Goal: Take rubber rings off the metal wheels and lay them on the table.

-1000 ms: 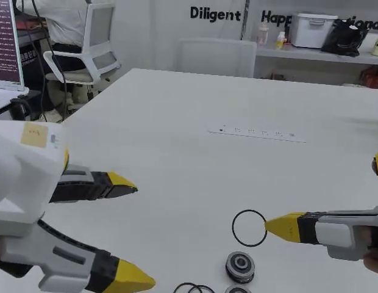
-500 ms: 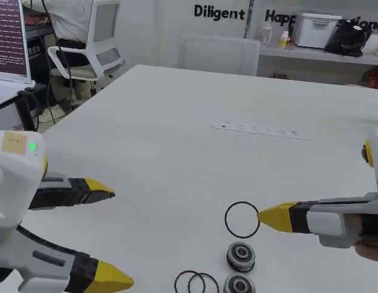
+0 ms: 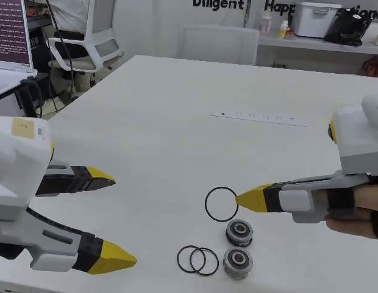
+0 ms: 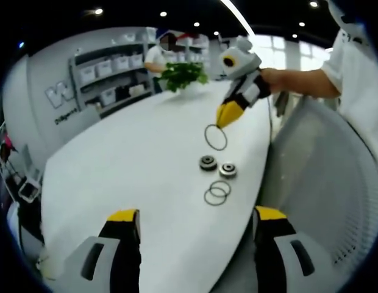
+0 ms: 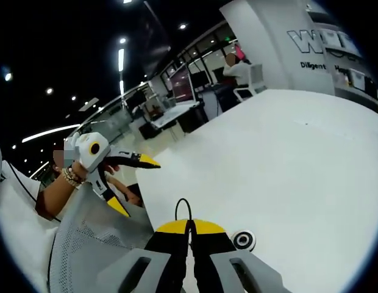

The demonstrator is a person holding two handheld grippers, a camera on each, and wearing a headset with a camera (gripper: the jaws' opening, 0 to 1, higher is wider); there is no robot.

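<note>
In the right gripper view the thin black rubber ring point(image 5: 183, 200) rises from between the right gripper's point(image 5: 189, 224) closed yellow tips, which hide its lower arc. The round metal wheel point(image 5: 242, 239) beside them is too small to tell whether rubber sits on it. In the head view, the markings on the pale strip point(image 3: 256, 117) toward the table's far edge are too small to read.

"diligent" stands on the white wall point(image 5: 262, 43).

Right gripper point(image 3: 239, 198) carried pinched rubber ring point(image 3: 206, 204) leftward, nearer upper metal wheel point(image 3: 239, 232).
</note>
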